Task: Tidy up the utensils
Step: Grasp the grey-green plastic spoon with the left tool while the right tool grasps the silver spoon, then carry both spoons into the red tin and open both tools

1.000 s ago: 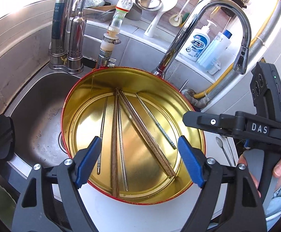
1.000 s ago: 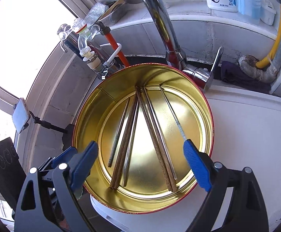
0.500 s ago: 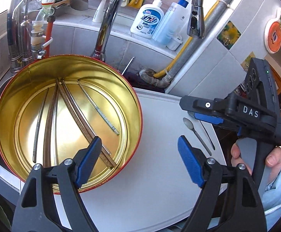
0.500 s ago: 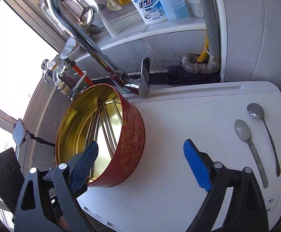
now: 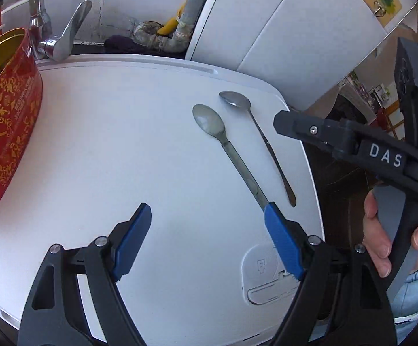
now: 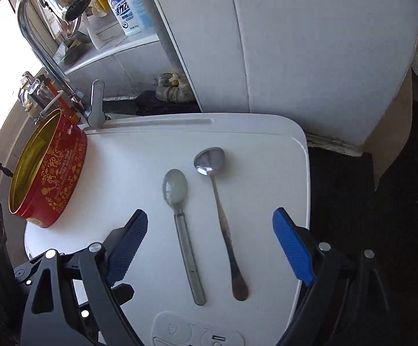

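Two metal spoons lie side by side on a white appliance lid [image 6: 139, 170]: a matte straight-handled spoon [image 6: 184, 230] [image 5: 229, 150] and a shiny curved-handled spoon [image 6: 223, 219] [image 5: 262, 141]. A red tin with a gold inside [image 6: 50, 173] [image 5: 4, 127] stands at the lid's left edge; its contents are hidden from here. My right gripper [image 6: 209, 242] is open, with both spoon handles between its fingers. My left gripper [image 5: 209, 230] is open and empty over the lid, its right fingertip [image 5: 275, 222] over the matte spoon's handle end. The right gripper's body [image 5: 381, 155] shows in the left wrist view.
A chrome faucet [image 6: 44, 28] arches over the sink behind the tin, its lever [image 5: 67, 34] near the tin's rim. Detergent bottles [image 6: 125, 8] stand on a ledge. A white cabinet wall [image 6: 295, 43] rises behind the lid. The lid's right edge drops to dark floor [image 6: 367, 201].
Both grippers swung right, away from the tin with chopsticks inside and over to the two spoons. The tin now sits at the left edge of both views. Both stay open.
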Motion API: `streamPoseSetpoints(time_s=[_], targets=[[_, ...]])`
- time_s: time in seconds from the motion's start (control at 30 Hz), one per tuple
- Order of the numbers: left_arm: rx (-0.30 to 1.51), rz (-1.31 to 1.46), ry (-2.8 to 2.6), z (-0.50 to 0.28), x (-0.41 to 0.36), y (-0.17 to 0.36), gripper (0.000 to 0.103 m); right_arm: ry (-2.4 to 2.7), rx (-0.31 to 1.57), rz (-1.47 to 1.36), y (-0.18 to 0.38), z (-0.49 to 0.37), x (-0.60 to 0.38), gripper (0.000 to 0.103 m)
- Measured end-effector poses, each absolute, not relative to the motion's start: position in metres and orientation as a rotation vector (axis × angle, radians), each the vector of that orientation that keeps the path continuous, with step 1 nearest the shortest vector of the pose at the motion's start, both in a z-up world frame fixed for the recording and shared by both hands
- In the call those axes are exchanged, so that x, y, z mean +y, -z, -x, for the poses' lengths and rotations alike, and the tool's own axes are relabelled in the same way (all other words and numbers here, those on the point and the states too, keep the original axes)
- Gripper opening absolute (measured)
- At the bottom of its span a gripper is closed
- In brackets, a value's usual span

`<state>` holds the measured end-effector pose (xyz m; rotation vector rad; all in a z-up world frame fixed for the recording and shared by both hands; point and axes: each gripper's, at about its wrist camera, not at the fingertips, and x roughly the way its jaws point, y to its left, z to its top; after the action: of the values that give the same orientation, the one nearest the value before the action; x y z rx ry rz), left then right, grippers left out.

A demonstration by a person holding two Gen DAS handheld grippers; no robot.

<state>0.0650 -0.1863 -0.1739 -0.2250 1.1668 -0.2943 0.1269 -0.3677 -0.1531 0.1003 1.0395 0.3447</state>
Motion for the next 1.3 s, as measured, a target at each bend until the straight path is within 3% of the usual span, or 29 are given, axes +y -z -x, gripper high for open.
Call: streamPoseSetpoints(time_s=[0.07, 0.13, 0.47, 0.57, 0.6, 0.63, 0.67, 0.7, 1.0, 1.3], targets=[[1.175, 0.224, 0.282, -0.069, -0.205, 0.182, 0.079, -0.348, 1.044, -0.081, 0.159, -0.134, -0.379, 0.089], [1.162, 0.215, 0.257, -0.074, -0.216, 0.186, 0.079, -0.369, 1.056, -0.074, 0.165, -0.143, -0.385, 0.080], [1.055, 0.092, 0.074, -0.087, -0.231, 0.194, 0.079, -0.431, 1.083, 0.028, 0.183, -0.171, -0.355, 0.070], [1.034, 0.008, 0.042, -0.087, -0.233, 0.198, 0.079, -0.425, 1.119, 0.038, 0.194, -0.176, -0.345, 0.052], [1.024, 0.011, 0.051, -0.085, -0.231, 0.197, 0.073, -0.417, 1.103, 0.047, 0.195, -0.174, -0.344, 0.047], [1.008, 0.011, 0.042, -0.083, -0.227, 0.195, 0.049, -0.422, 1.103, 0.059, 0.196, -0.173, -0.341, 0.038], [0.999, -0.010, 0.014, -0.081, -0.224, 0.195, 0.035, -0.416, 1.092, 0.073, 0.196, -0.171, -0.340, 0.024], [0.996, -0.007, 0.010, -0.081, -0.218, 0.194, 0.011, -0.411, 1.094, 0.068, 0.197, -0.171, -0.340, 0.005], [1.014, 0.129, -0.028, -0.083, -0.185, 0.193, 0.011, -0.396, 1.096, -0.002, 0.199, -0.173, -0.344, 0.004], [0.944, 0.204, -0.021, -0.059, -0.163, 0.155, 0.011, -0.432, 1.007, -0.052, 0.159, -0.144, -0.361, 0.004]])
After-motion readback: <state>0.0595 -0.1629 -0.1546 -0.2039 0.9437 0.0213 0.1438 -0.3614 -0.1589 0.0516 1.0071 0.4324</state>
